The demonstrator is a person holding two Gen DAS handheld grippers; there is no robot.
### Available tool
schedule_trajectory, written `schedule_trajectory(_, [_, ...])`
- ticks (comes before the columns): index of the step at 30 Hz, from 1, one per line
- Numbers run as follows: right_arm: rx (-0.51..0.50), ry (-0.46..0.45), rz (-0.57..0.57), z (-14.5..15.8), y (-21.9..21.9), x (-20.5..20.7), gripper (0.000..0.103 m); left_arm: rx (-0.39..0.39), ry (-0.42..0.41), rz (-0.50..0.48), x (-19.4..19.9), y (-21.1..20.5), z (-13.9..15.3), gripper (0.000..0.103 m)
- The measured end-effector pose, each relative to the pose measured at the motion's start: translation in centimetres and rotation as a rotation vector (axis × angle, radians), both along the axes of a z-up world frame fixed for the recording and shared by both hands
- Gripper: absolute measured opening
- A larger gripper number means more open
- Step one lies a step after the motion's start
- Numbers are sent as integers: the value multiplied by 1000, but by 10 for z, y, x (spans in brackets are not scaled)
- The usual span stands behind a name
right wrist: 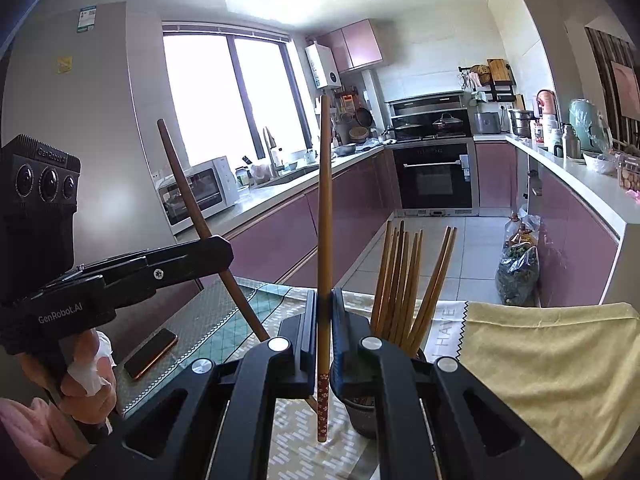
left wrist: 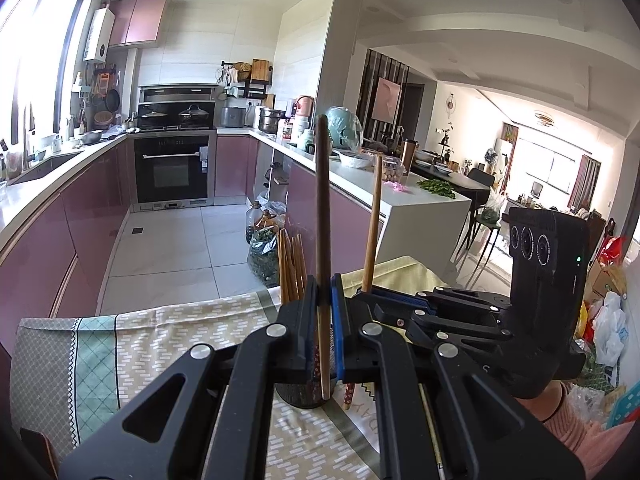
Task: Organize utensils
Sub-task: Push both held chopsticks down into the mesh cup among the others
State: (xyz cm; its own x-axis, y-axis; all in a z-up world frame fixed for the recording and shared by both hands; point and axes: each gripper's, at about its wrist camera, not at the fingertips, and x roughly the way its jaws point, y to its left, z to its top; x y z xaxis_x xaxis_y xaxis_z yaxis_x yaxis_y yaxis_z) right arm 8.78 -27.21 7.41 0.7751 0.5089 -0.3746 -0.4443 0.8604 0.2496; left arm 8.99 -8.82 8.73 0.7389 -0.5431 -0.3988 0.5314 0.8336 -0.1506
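Note:
My left gripper (left wrist: 325,300) is shut on a dark brown chopstick (left wrist: 322,208) held upright, its lower end over a dark cup (left wrist: 300,396). My right gripper (right wrist: 325,312) is shut on a lighter chopstick (right wrist: 324,240) with a red flowered tip, upright, just left of the dark cup (right wrist: 360,408). The cup holds several wooden chopsticks (right wrist: 404,284). In the left wrist view the right gripper (left wrist: 366,292) shows at right with its chopstick (left wrist: 373,224). In the right wrist view the left gripper (right wrist: 224,252) shows at left with its tilted chopstick (right wrist: 192,208).
The table carries a patterned cloth (left wrist: 160,344) and a yellow towel (right wrist: 552,368). A phone (right wrist: 151,353) lies at the table's left. Beyond the table's far edge are the kitchen floor, purple cabinets and bags (right wrist: 518,276) by the counter.

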Motion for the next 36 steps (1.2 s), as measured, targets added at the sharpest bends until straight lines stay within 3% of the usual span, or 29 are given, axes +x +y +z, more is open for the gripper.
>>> schedule_trajectory(36, [8,-13,-44,8,-2,17,6,18,-11,27,17,-17,17,7])
